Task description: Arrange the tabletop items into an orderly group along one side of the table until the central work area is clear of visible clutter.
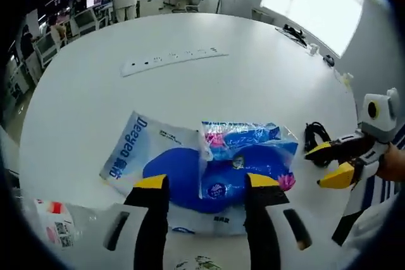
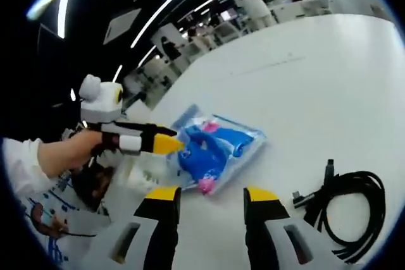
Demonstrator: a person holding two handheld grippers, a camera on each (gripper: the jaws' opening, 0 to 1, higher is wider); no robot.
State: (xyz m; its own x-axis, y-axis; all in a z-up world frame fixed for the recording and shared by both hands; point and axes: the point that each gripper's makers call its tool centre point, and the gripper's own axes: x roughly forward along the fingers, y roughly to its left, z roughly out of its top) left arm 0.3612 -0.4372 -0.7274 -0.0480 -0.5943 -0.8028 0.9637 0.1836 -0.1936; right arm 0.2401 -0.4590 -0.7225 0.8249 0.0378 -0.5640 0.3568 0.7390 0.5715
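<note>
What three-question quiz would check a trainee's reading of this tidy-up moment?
1. True or false: the left gripper has its jaws clamped on the blue tissue pack.
2. Which lies nearest the right gripper? A) black cable B) white power strip C) a mug
3. Fill in: the tissue pack rests partly on a flat ___ bag.

Key: 1 false, the jaws stand open above it. 2 A. 3 plastic.

Both grippers, left [image 1: 205, 181] and right [image 2: 211, 194], apparently hover, fingers parted.
</note>
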